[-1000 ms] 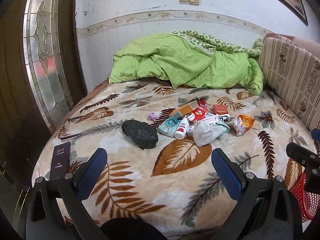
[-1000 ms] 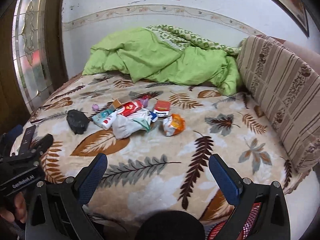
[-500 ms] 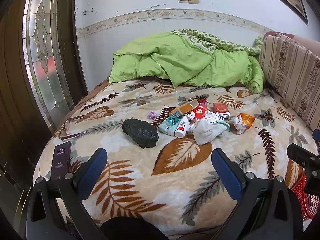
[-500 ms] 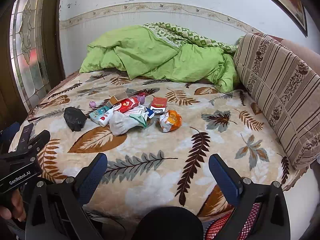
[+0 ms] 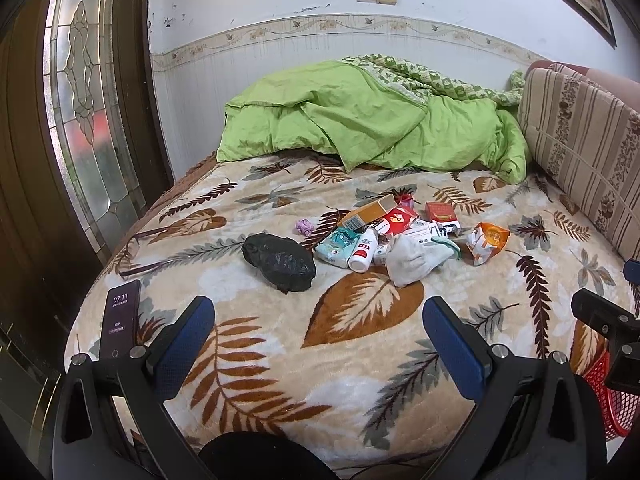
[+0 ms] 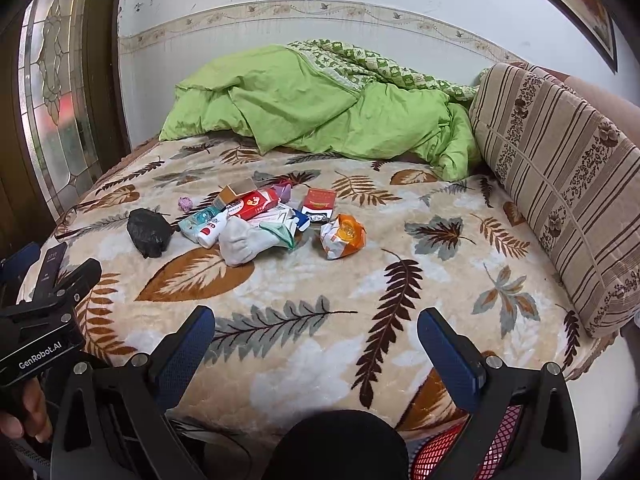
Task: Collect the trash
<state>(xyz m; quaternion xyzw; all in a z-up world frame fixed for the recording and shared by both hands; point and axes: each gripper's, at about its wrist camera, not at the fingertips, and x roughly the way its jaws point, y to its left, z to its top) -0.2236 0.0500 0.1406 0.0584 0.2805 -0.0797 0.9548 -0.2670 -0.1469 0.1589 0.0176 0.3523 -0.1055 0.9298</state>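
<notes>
both held low at the near edge of a bed (image 5: 280,360) covered in a leaf-print blanket. left tongs (image 5: 318,340) spread wide, blue pads well apart, nothing between them. right tongs (image 6: 316,344) likewise spread wide and empty; also visible at the right border of the left view.

trash piled near the middle of the bed, well ahead of both pairs of tongs: a crumpled black bag (image 5: 279,257) on the left side of the heap, a small purple scrap (image 5: 304,226) just behind it, a teal tissue pack (image 5: 336,242) touching a white bottle with a red cap (image 5: 363,250), a tan carton (image 5: 367,213) and red packets (image 5: 400,216) behind, a crumpled white cloth (image 5: 408,258) in front, a red cigarette box (image 5: 441,213) further right, and an orange wrapper (image 5: 488,240) lying slightly apart on the right.

dark phone (image 5: 120,318) with lit screen near the bed's left front corner. green quilt (image 5: 360,120) bunched at the far end, striped cushion (image 5: 580,140) along the right. red mesh basket (image 5: 612,400) low beside the bed at the right. a hand (image 6: 24,408) gripping the left handle in the right view.
</notes>
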